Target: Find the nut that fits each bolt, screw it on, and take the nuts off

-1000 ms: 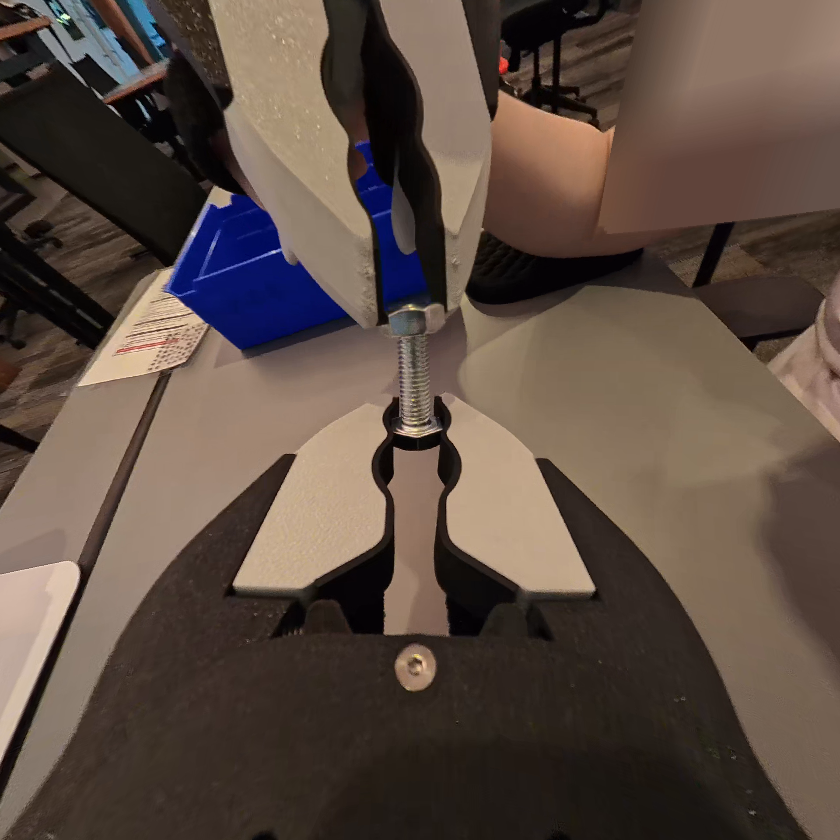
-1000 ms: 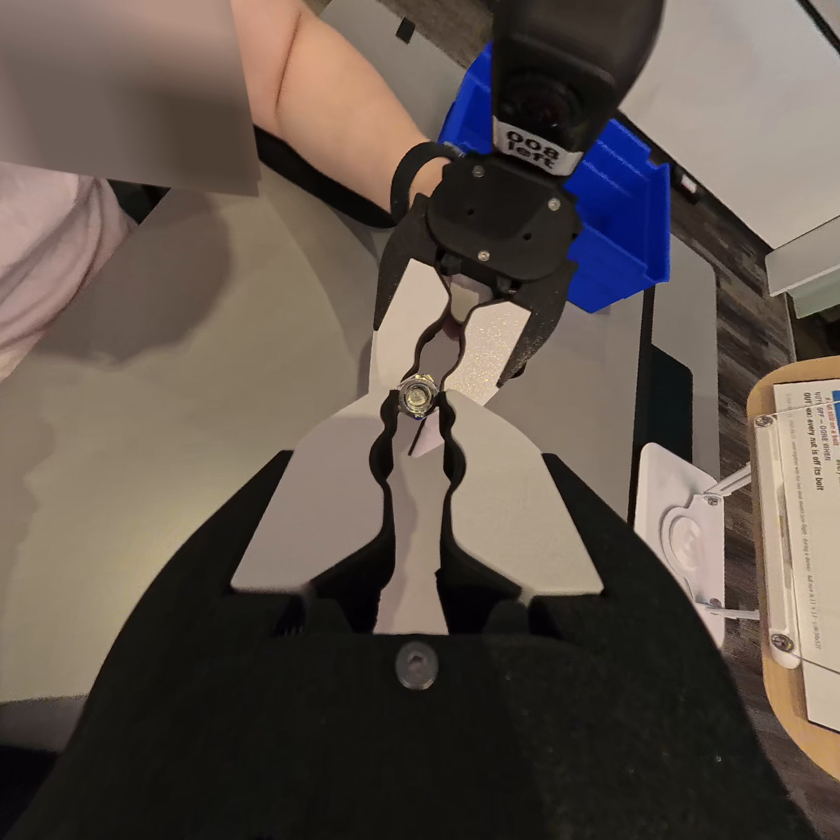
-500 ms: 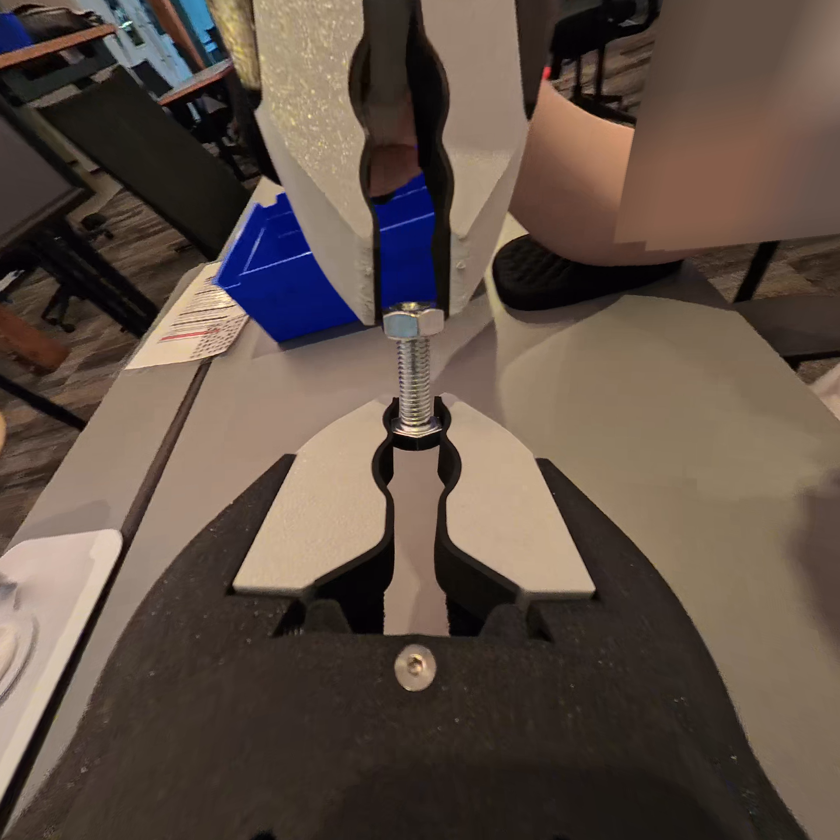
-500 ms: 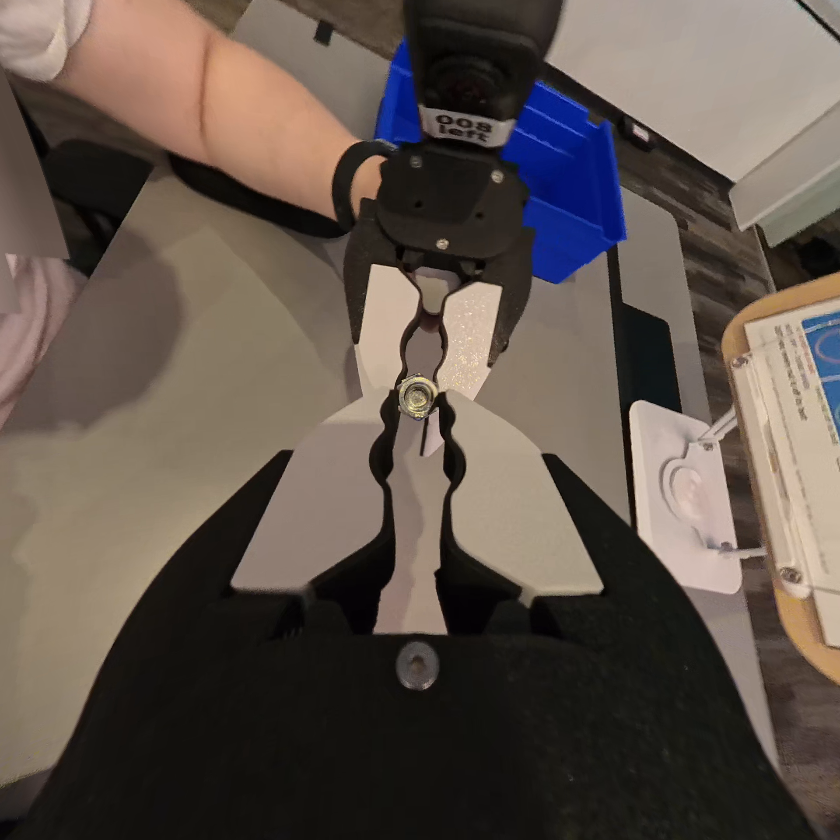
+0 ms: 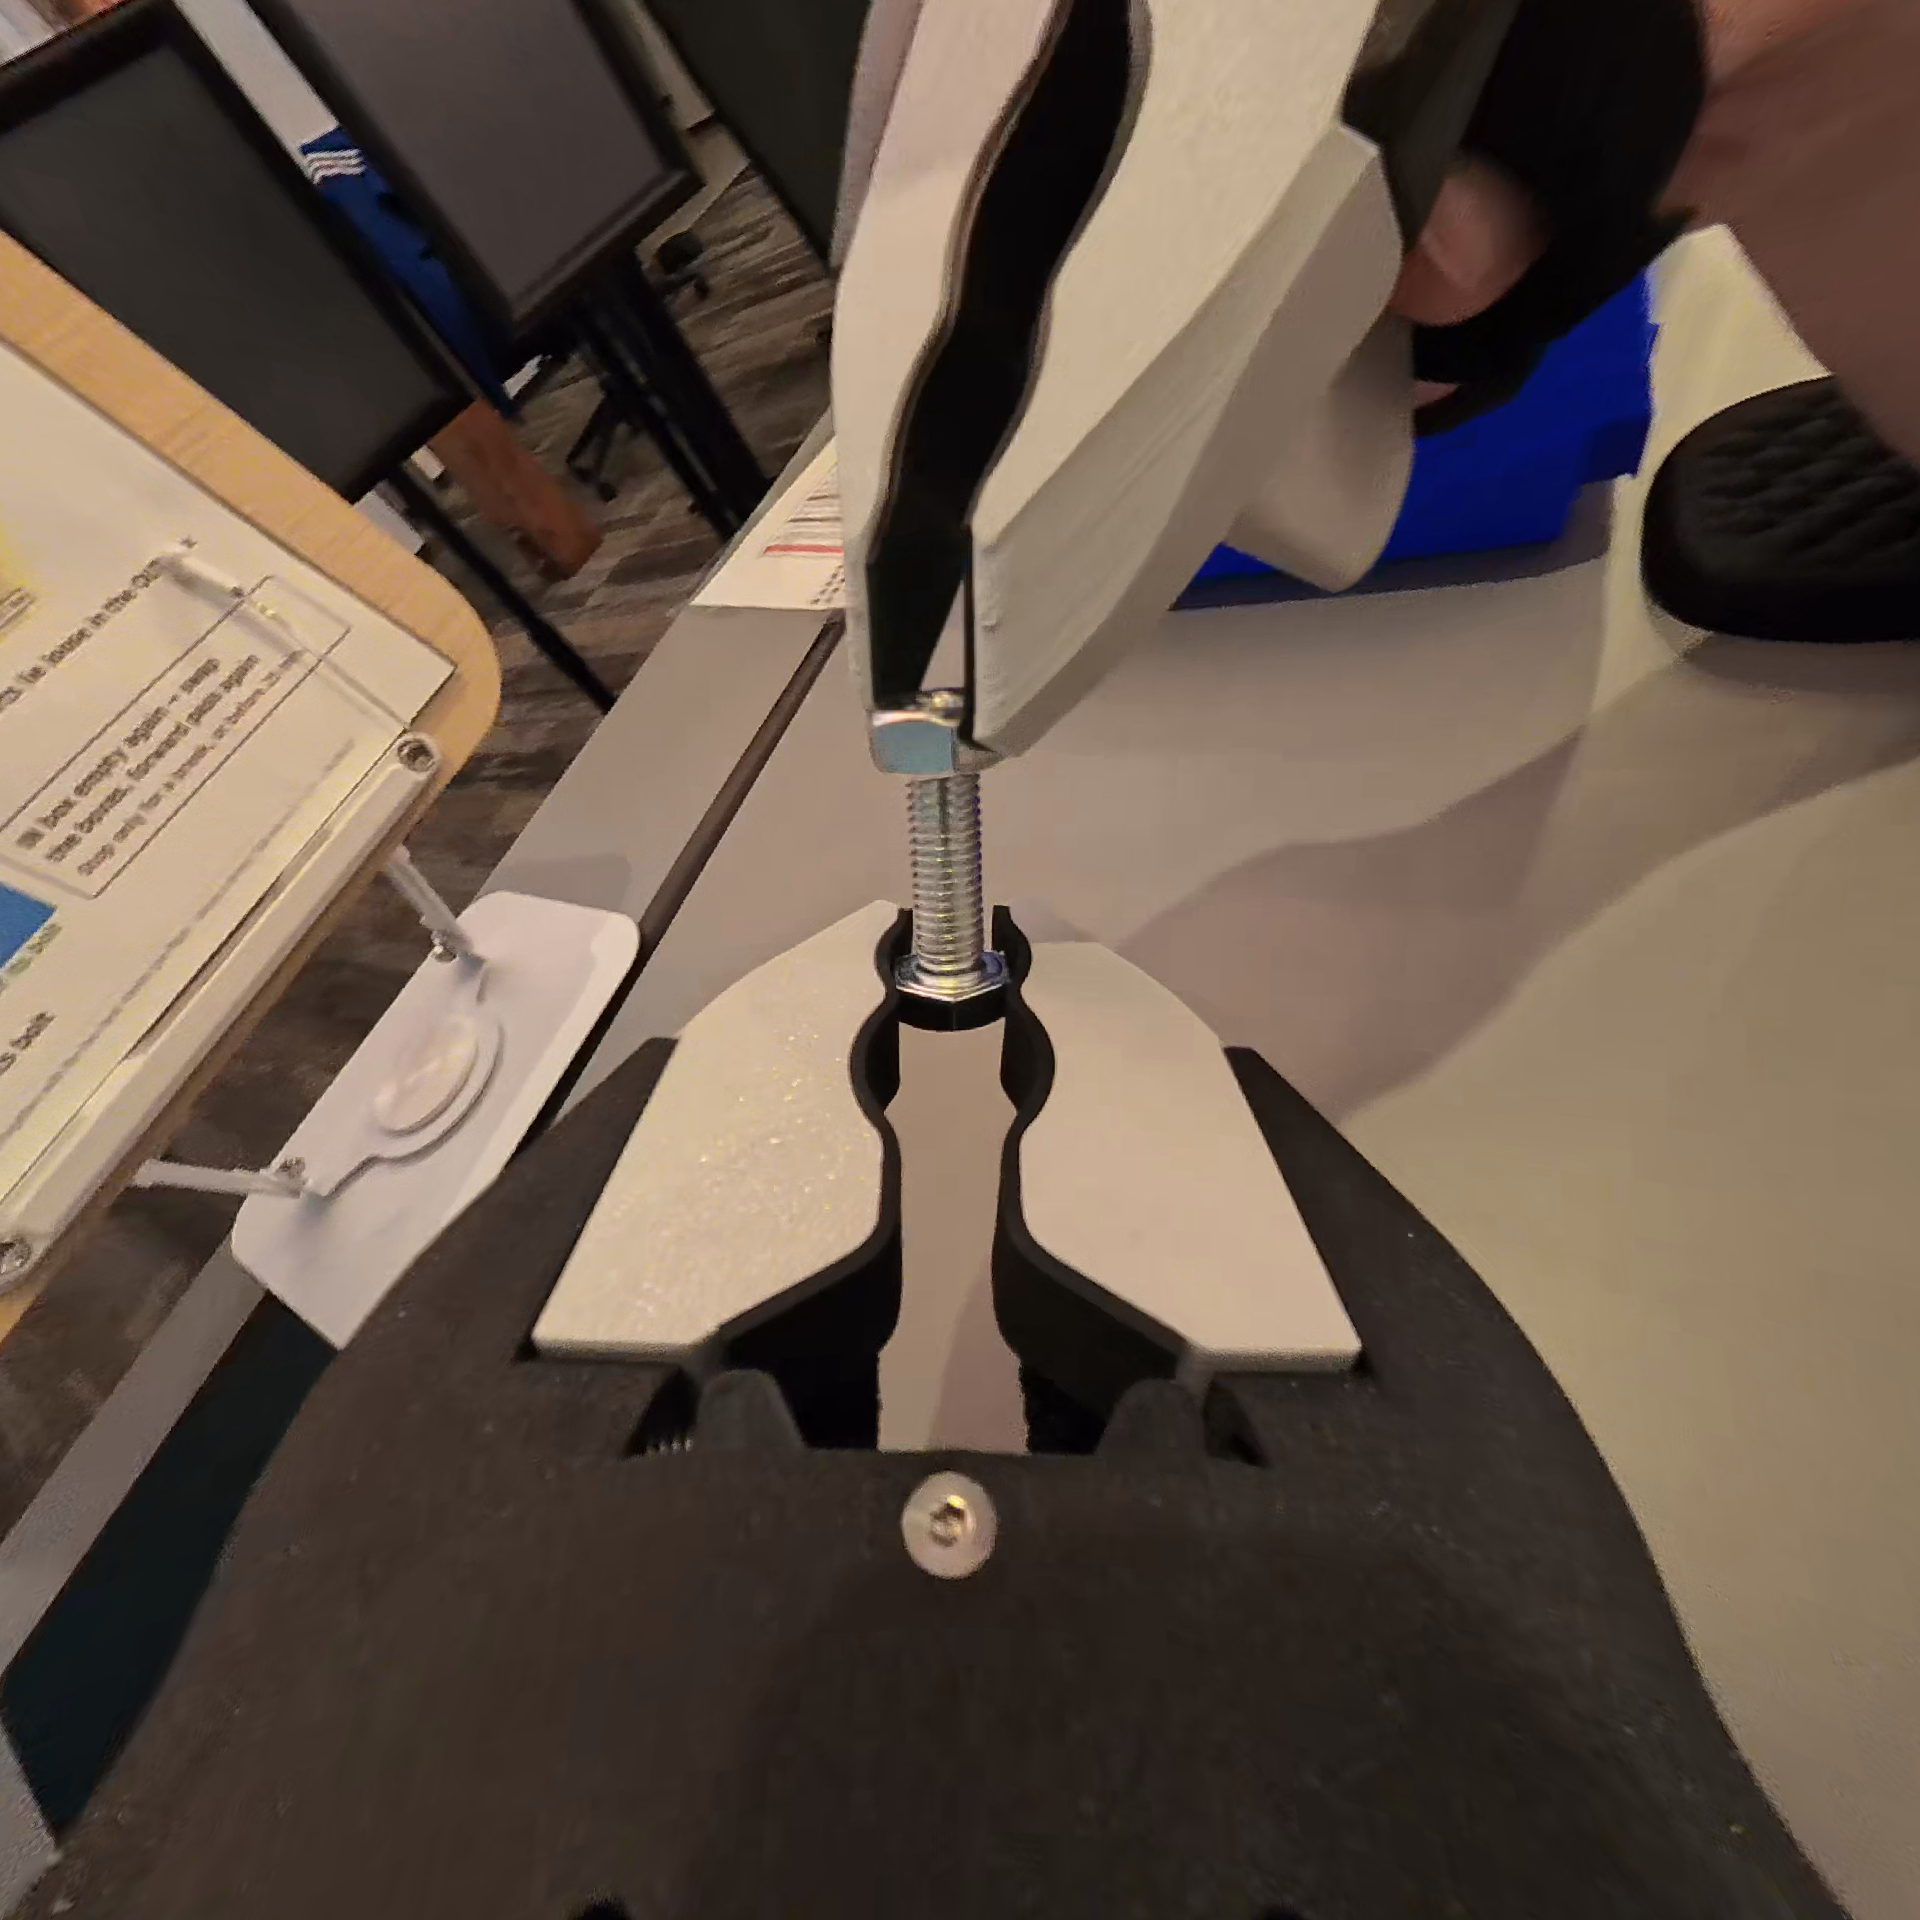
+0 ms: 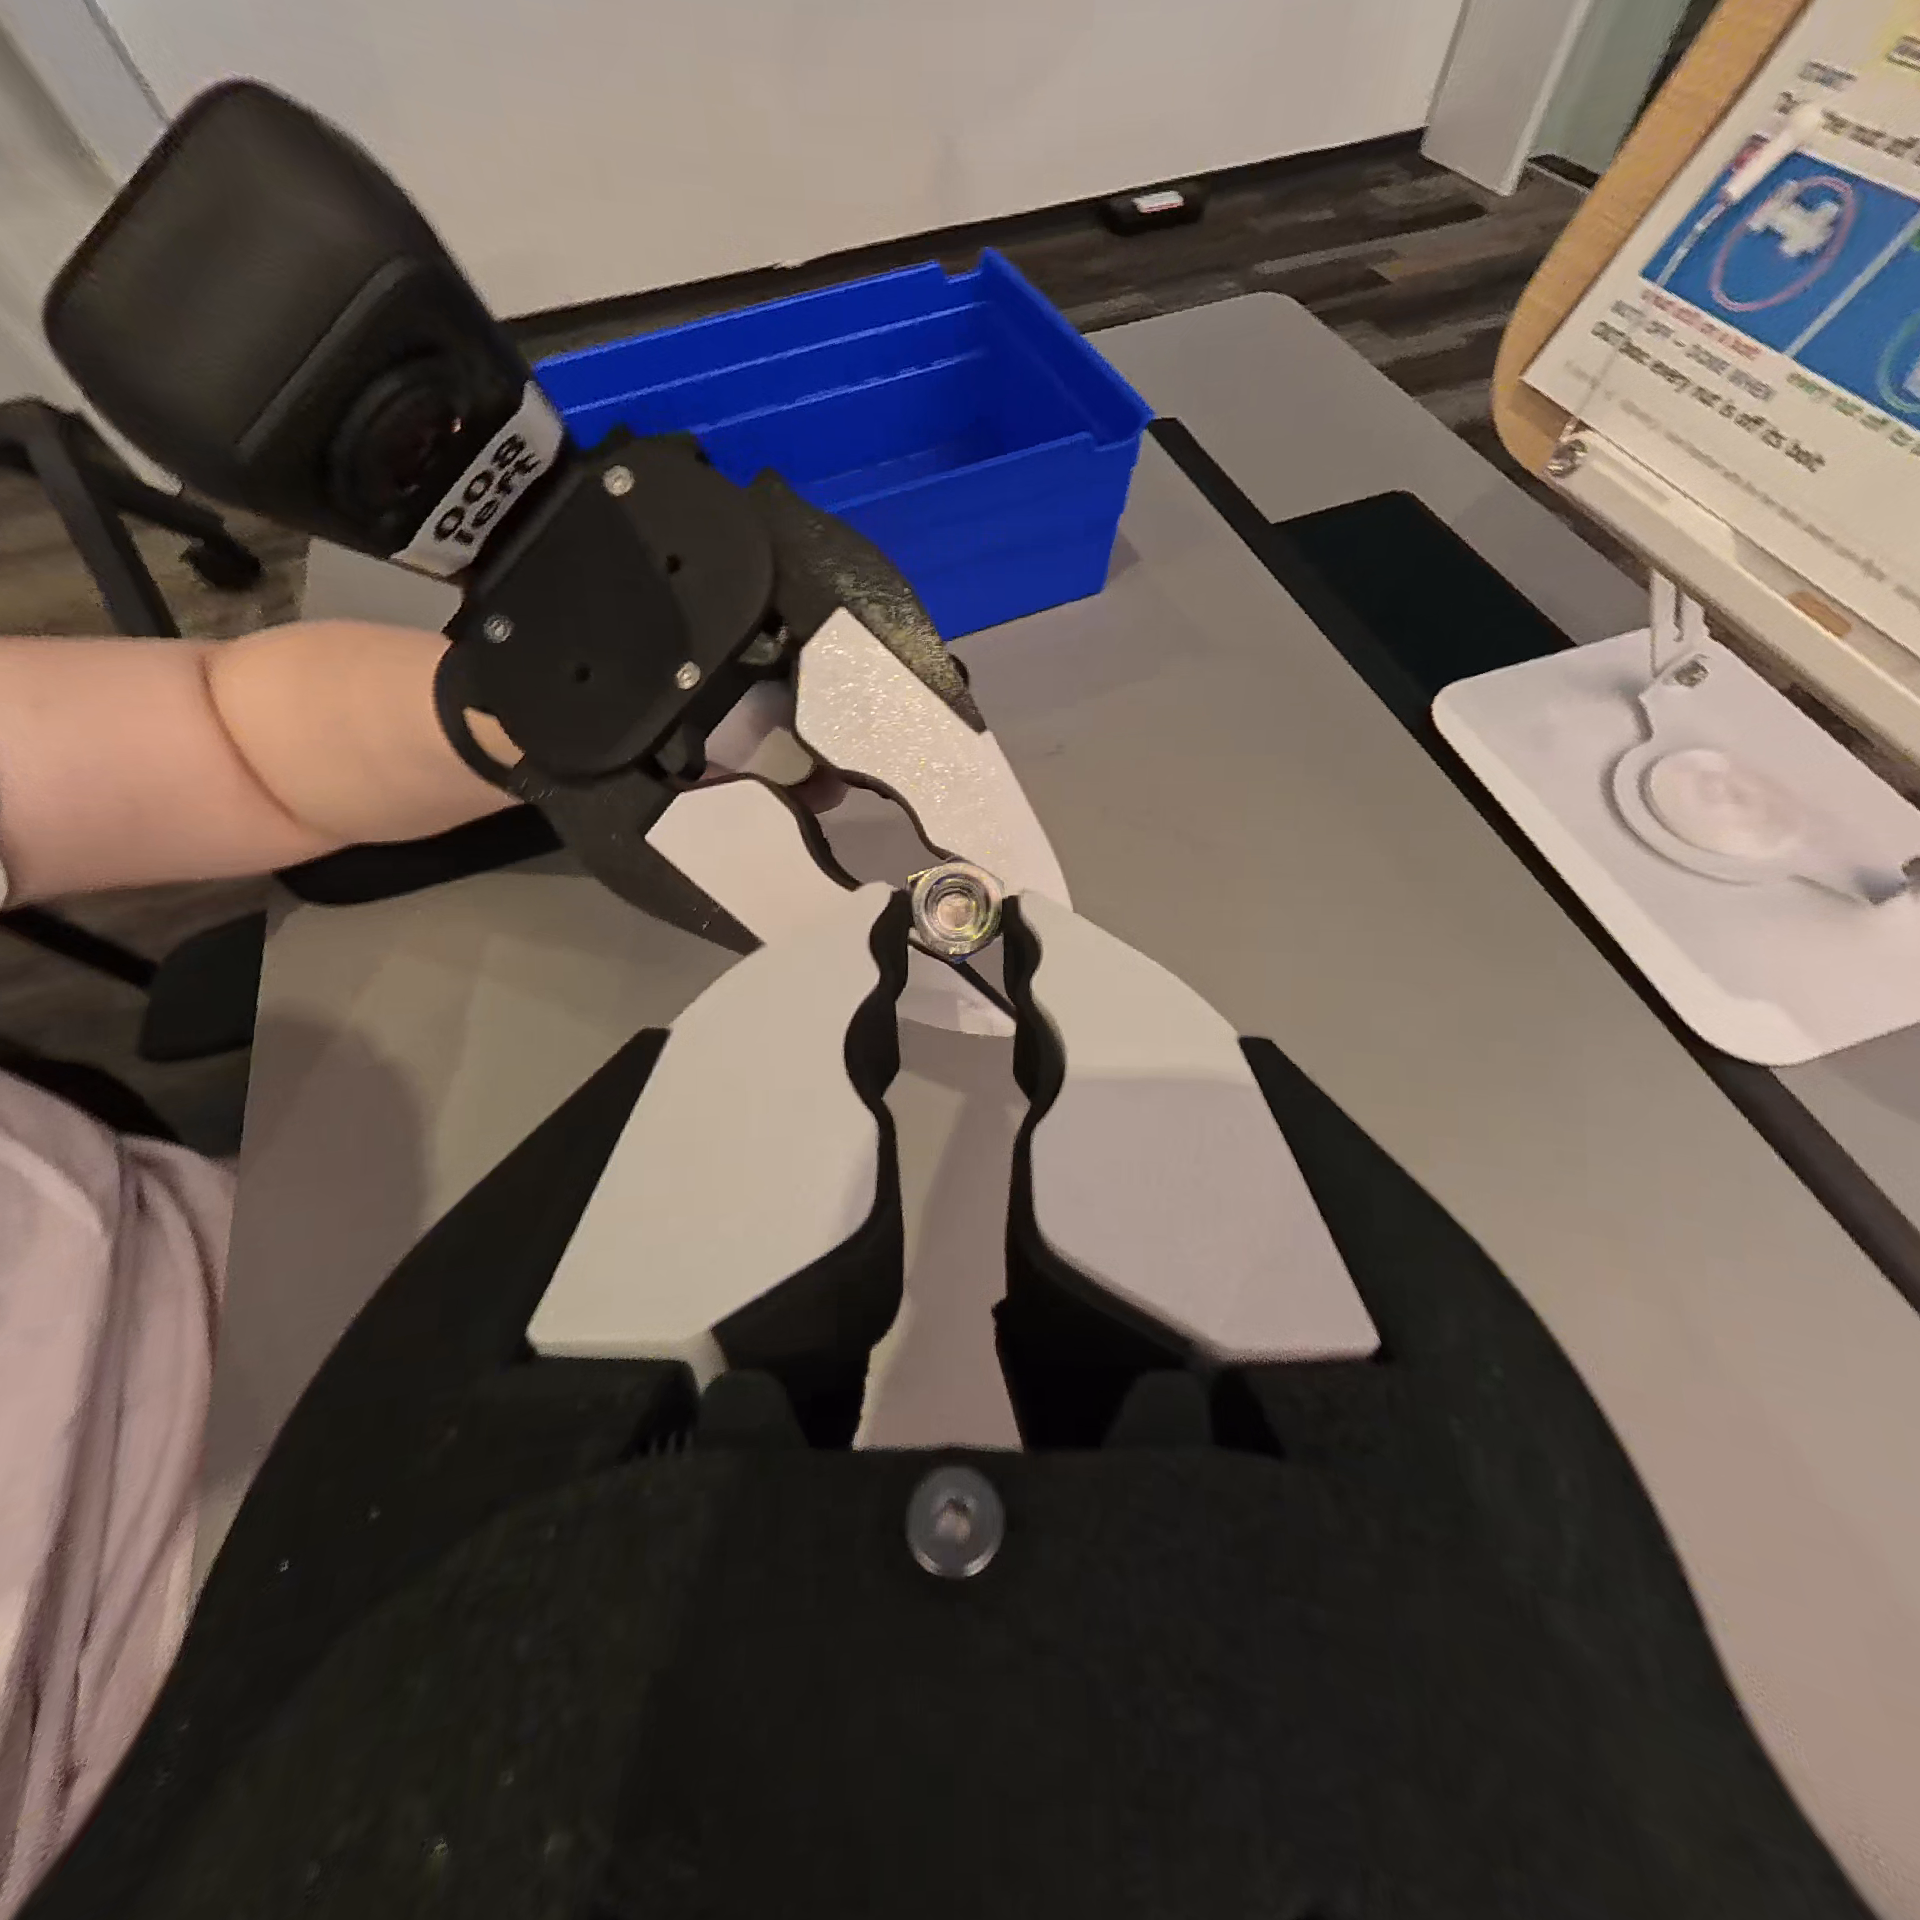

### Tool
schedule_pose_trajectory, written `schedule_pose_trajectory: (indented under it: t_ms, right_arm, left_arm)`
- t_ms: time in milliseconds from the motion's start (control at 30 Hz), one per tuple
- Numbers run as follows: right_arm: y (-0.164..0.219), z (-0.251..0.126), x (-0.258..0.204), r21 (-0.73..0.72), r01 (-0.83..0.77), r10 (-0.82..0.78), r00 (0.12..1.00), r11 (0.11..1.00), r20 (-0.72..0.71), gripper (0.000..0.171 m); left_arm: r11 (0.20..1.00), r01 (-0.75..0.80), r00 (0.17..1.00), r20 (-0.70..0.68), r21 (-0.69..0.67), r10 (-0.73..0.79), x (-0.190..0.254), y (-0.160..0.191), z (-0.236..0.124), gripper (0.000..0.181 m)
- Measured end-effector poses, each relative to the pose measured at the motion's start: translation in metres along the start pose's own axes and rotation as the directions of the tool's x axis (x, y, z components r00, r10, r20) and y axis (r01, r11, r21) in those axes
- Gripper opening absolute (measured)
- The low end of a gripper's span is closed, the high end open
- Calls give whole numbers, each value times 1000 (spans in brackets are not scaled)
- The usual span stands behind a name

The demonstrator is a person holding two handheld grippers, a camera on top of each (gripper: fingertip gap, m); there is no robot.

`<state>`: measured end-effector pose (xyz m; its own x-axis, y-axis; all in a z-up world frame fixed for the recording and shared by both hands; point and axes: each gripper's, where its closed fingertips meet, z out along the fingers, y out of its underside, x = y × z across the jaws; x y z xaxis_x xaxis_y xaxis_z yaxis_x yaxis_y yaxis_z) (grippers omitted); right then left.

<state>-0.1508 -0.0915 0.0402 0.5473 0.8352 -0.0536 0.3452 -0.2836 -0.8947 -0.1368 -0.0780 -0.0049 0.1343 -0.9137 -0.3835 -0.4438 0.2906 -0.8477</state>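
A silver threaded bolt (image 5: pixel 940 883) stands upright between my two grippers above the grey table (image 5: pixel 1507 935). My left gripper (image 5: pixel 951 971) is shut on a hex nut (image 5: pixel 951 979) that sits low on the bolt's thread. My right gripper (image 5: pixel 925 717) comes down from above and is shut on the bolt's hex head (image 5: pixel 914 743). In the right wrist view the bolt head (image 6: pixel 954 920) shows end-on between my right gripper's tips (image 6: pixel 954 914). The left gripper's white finger (image 6: pixel 914 748) reaches in from the left beneath it. The nut is hidden there.
A blue bin (image 6: pixel 1101 436) stands at the table's far end and also shows in the left wrist view (image 5: pixel 1538 468). An instruction board (image 5: pixel 156 779) on a white stand base (image 5: pixel 436 1091) stands at the table's side. A person's forearm (image 6: pixel 260 748) holds the left gripper.
Both grippers have swung round together about the bolt, so the board and its stand are now large in both views. The grips on the nut and the bolt head hold.
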Motion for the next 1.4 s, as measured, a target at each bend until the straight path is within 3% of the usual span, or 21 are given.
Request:
schedule_pose_trajectory:
  t_ms: [267,1233,1400]
  right_arm:
    - [0,4,8,52,-144,145,989,988,-6,17]
    - [-5,2,1,69,-44,43,999,997,14,17]
    - [-10,0,-3,89,20,-21,1000,996,10,24]
  left_arm:
    - [999,0,994,109,-52,6,-11,5,2,14]
    - [993,96,995,6,65,-97,-4,-11,-3,14]
    - [987,117,993,-20,112,-115,-3,-19,-7,14]
